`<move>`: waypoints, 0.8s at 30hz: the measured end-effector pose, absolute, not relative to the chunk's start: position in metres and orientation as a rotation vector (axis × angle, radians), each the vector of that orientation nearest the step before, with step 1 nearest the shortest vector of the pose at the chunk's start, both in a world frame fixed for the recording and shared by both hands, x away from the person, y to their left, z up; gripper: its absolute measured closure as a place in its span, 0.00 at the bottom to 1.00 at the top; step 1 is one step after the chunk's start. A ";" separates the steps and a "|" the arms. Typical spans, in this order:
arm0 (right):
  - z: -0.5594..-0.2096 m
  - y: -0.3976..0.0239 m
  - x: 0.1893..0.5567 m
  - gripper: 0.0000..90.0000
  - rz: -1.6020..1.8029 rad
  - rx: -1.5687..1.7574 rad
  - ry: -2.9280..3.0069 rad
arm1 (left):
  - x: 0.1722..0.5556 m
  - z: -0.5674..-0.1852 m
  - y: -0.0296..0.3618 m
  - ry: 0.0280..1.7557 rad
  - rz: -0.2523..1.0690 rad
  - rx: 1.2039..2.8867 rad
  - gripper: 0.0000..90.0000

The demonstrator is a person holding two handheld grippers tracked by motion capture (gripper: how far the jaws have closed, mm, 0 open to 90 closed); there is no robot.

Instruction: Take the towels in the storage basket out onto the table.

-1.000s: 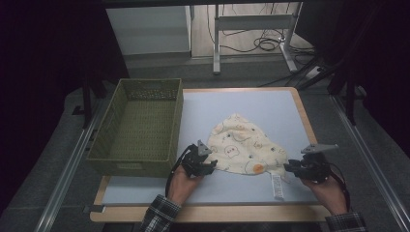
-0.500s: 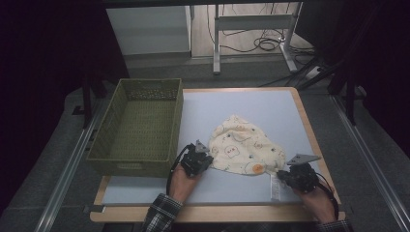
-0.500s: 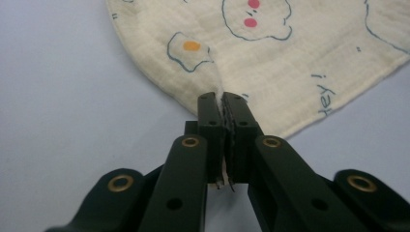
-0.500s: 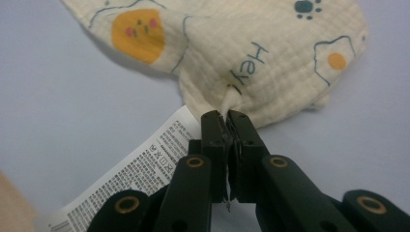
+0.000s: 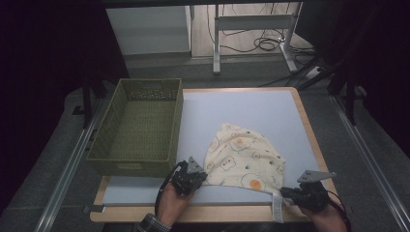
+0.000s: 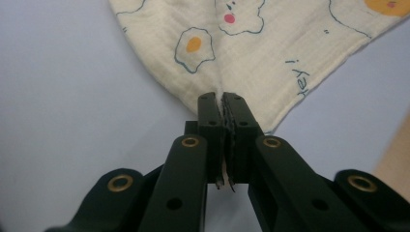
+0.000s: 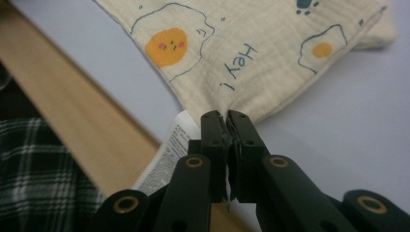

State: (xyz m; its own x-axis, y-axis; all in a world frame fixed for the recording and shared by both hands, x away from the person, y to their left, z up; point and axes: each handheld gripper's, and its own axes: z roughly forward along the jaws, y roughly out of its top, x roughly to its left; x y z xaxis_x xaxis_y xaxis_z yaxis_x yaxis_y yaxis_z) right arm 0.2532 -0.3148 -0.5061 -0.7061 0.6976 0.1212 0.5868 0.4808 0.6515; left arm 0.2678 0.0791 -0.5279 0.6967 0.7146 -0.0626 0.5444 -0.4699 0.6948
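Cloth [image 5: 244,162] with the fried-egg print lay on the near right of the surface [image 5: 251,111], beside the basket [image 5: 138,125]. I had my left gripper [image 5: 193,180] and right gripper [image 5: 300,195] each clamped on a near corner, presumably to stretch it flat for folding.

My right gripper [image 7: 226,126] pinched tight on the egg-print muslin cloth's [image 7: 251,53] corner, white care label [image 7: 167,153] just left of my jaws, wooden table edge [image 7: 72,121] beyond, plaid sleeve [image 7: 38,169] far left.
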 end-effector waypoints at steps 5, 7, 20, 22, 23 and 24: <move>-0.497 -0.319 0.247 0.79 1.012 1.096 2.518 | 0.270 -0.520 0.077 0.951 0.371 2.120 0.59; -0.490 -0.322 0.254 0.77 1.025 1.111 2.482 | 0.276 -0.516 0.073 0.946 0.392 2.099 0.45; -0.496 -0.320 0.365 0.78 0.936 1.236 2.364 | 0.330 -0.533 0.044 1.000 0.437 2.162 0.19; -0.502 -0.314 0.376 0.78 0.938 1.246 2.383 | 0.333 -0.537 0.044 1.006 0.438 2.179 0.17; -0.504 -0.310 0.380 0.78 0.927 1.238 2.393 | 0.334 -0.540 0.044 1.007 0.428 2.180 0.17; -0.507 -0.307 0.382 0.82 0.907 1.234 2.402 | 0.335 -0.541 0.045 1.012 0.416 2.168 0.16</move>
